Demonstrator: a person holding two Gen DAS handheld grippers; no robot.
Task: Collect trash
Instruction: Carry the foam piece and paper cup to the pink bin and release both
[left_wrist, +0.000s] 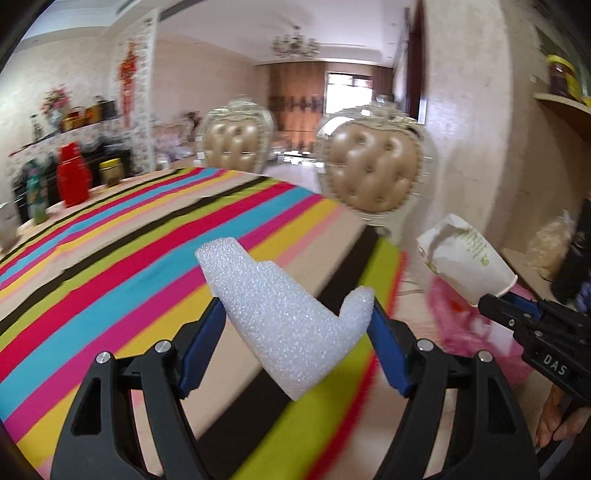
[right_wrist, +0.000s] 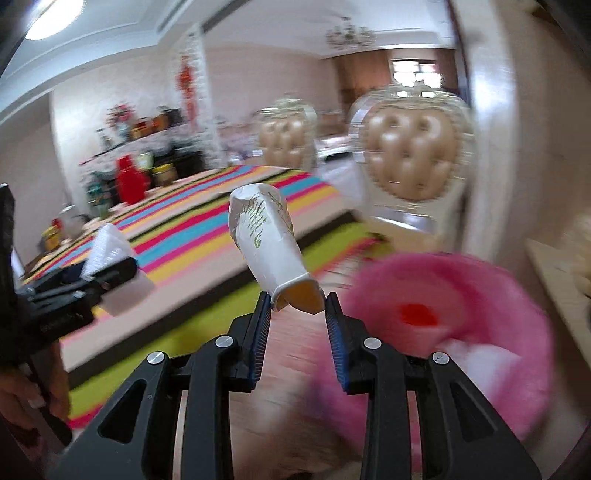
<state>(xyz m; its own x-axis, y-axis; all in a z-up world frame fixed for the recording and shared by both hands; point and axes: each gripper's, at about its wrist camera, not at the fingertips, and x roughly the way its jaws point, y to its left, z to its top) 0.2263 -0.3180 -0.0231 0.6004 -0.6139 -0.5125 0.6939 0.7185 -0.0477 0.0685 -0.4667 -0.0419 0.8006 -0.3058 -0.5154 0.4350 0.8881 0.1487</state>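
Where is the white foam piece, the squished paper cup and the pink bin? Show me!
white foam piece (left_wrist: 284, 325), left wrist view, middle of its bumpy face.
paper cup (right_wrist: 269, 243), right wrist view, its white side by the green print.
pink bin (right_wrist: 491, 295), right wrist view, its far rim.

Foam piece (left_wrist: 288, 325): white, grainy, notched block; tilted, its narrow end pointing up and away; clamped across its wide lower end between the left tongs (left_wrist: 295, 339), above the striped counter (left_wrist: 110, 258).
Paper cup (right_wrist: 267, 240): white with green print, crumpled at its closed end; tilted, rim toward the camera; rim pinched flat in the right tongs (right_wrist: 295, 306).
Pink bin (right_wrist: 461, 332): round, blurred, beside the cup.
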